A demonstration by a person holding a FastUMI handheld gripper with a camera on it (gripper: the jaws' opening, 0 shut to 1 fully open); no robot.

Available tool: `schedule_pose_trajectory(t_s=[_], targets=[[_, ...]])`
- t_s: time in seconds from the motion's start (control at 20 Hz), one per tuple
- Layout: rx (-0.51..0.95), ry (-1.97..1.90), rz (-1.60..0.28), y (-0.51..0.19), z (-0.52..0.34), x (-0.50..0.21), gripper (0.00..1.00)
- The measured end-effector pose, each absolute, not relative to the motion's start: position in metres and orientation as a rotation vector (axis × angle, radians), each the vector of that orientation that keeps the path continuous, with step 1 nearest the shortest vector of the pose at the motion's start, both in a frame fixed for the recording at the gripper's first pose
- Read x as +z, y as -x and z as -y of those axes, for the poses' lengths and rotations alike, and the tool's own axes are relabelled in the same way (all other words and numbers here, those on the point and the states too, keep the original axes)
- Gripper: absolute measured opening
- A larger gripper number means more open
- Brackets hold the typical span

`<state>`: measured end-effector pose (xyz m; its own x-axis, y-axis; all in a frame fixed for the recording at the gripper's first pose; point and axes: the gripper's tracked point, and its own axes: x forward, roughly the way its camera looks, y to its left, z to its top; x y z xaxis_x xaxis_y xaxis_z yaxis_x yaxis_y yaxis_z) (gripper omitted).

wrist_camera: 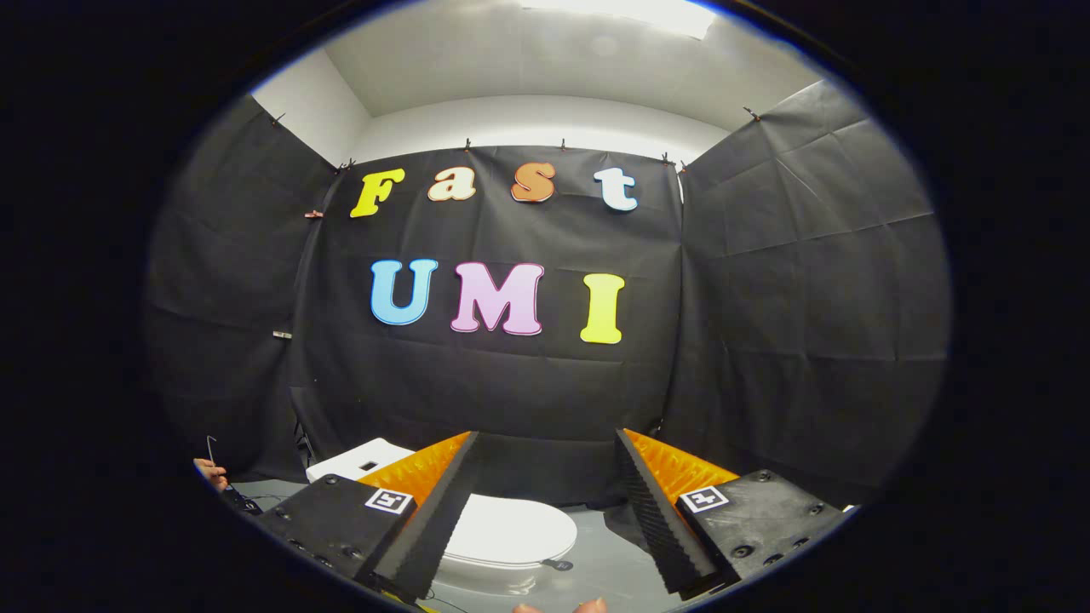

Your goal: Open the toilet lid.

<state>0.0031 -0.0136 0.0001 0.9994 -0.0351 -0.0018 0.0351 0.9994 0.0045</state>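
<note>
A white toilet stands on the grey floor below and ahead of me, its lid [509,529] lying flat and closed over the bowl. Its white tank [356,460] rises behind the left finger, near the black cloth wall. My gripper [545,447] hangs well above the toilet, held open, with a wide gap and nothing between the fingers. The left finger [434,511] covers the left part of the lid. The right finger [660,511] is off to the right of the toilet, over bare floor.
Black cloth walls close the booth on three sides. A person's hand [209,471] shows low at the left by some dark cables on the floor. Fingertips [558,607] show at the bottom, below the toilet. Grey floor [609,553] lies to the right of the bowl.
</note>
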Motion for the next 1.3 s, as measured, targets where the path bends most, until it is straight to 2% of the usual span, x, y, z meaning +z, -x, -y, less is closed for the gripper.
schedule_pose_trajectory(t_s=[0.8,1.3], targets=[[-0.067,0.005,0.024,-0.016,0.027,-0.012,0.98],[-0.066,0.020,0.033,-0.050,0.036,-0.069,0.98]])
